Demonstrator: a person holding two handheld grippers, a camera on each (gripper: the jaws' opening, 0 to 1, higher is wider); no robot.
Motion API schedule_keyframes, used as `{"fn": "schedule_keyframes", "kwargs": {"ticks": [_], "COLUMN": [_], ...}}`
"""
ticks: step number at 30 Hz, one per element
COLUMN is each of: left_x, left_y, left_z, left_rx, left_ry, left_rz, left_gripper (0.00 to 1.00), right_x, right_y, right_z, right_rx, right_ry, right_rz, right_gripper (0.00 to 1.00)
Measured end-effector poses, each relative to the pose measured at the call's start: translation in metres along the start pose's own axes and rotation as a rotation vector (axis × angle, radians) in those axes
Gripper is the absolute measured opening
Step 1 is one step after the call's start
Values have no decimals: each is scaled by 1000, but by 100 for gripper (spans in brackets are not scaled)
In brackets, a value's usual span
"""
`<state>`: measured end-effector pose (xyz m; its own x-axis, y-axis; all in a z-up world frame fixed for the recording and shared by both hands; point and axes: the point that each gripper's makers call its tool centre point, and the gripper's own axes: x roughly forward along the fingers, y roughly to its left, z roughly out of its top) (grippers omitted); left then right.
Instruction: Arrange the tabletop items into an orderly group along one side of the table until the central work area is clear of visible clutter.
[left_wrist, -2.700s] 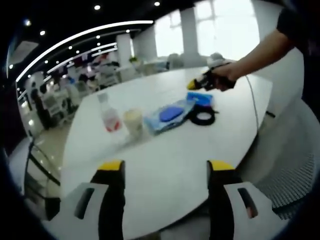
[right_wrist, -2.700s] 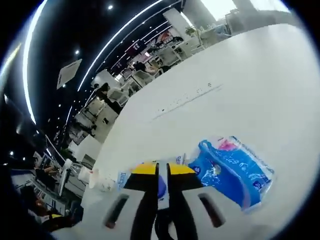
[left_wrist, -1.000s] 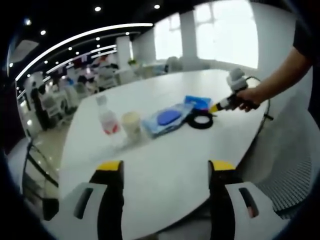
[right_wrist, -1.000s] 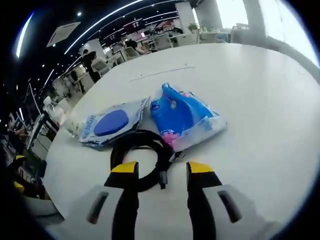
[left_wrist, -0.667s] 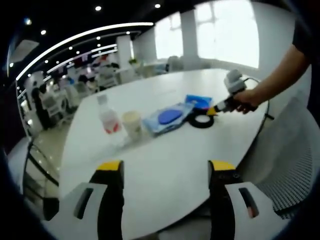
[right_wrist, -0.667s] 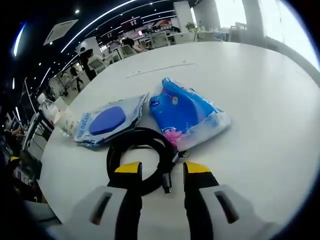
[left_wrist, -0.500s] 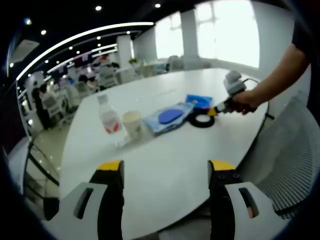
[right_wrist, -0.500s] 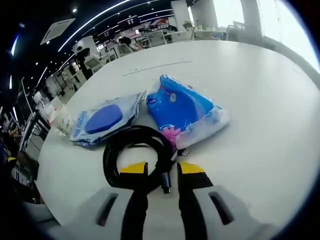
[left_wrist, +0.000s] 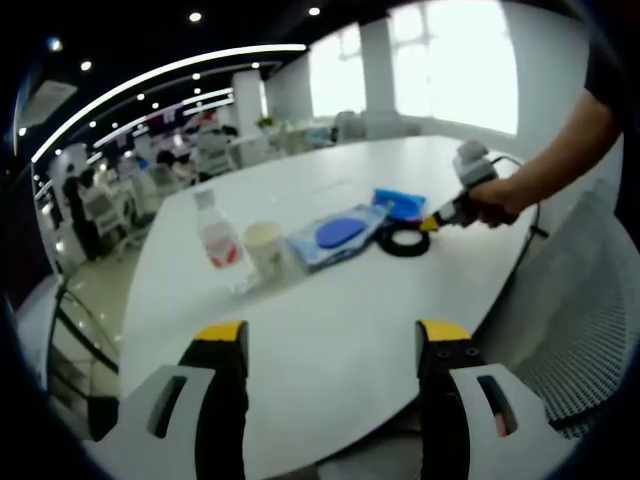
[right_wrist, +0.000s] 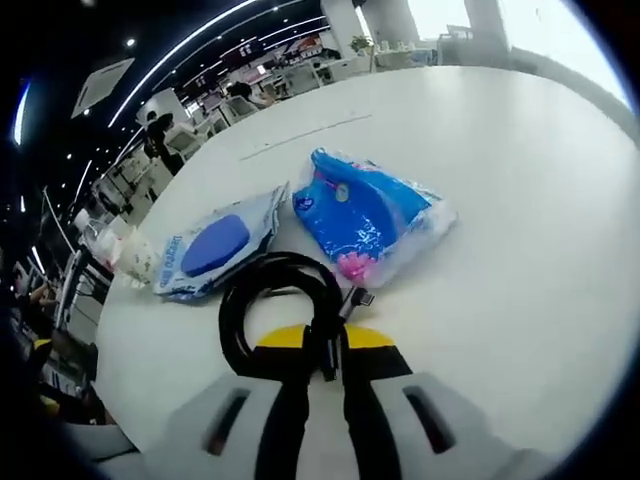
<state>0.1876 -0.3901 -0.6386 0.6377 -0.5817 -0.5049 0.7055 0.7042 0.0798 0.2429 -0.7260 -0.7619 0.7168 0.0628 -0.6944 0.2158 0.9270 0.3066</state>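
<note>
White round table (left_wrist: 330, 330), carrying every item in a loose row running toward one edge, the wide middle lying bare, presumably because the grouping is well along. Blue wipes pack (right_wrist: 372, 215), crinkled plastic with pink print, lying flat near that edge, just beside the cable. Pale pouch (right_wrist: 208, 247) with a blue oval on it, lying flat on the pack's other flank, its corner close to the cable loop. Black cable (right_wrist: 280, 300), coiled in a ring with its plug end (right_wrist: 356, 298) poking out, sitting at the row's near end. Paper cup (left_wrist: 265, 245) and clear bottle (left_wrist: 219, 240) with red label, standing upright at the row's far end. Right gripper (right_wrist: 322, 345), jaws nearly together and pinching the coil's near rim, likely so as to drag it into line. Left gripper (left_wrist: 330, 335), jaws standing wide with nothing between them, hovering off the table edge, apparently waiting its turn.
</note>
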Motion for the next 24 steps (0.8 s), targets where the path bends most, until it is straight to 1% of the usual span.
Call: {"fn": "schedule_keyframes", "kwargs": {"ticks": [2, 11, 16, 24], "left_x": [0, 1, 1, 0], "left_y": [0, -2, -3, -4], "left_z": [0, 1, 0, -1], "left_rx": [2, 5, 7, 9], "left_ry": [1, -3, -2, 0], "left_rz": [-3, -8, -10, -13], "left_gripper": [65, 65, 65, 65], "right_x": [-3, -15, -22, -27], "right_y": [2, 20, 34, 51], "right_z": [-5, -25, -38, -54], "right_rx": [1, -57, -94, -123], "right_ry": [15, 69, 98, 130], "right_rz": [4, 74, 114, 156], "right_gripper": [11, 11, 11, 11]}}
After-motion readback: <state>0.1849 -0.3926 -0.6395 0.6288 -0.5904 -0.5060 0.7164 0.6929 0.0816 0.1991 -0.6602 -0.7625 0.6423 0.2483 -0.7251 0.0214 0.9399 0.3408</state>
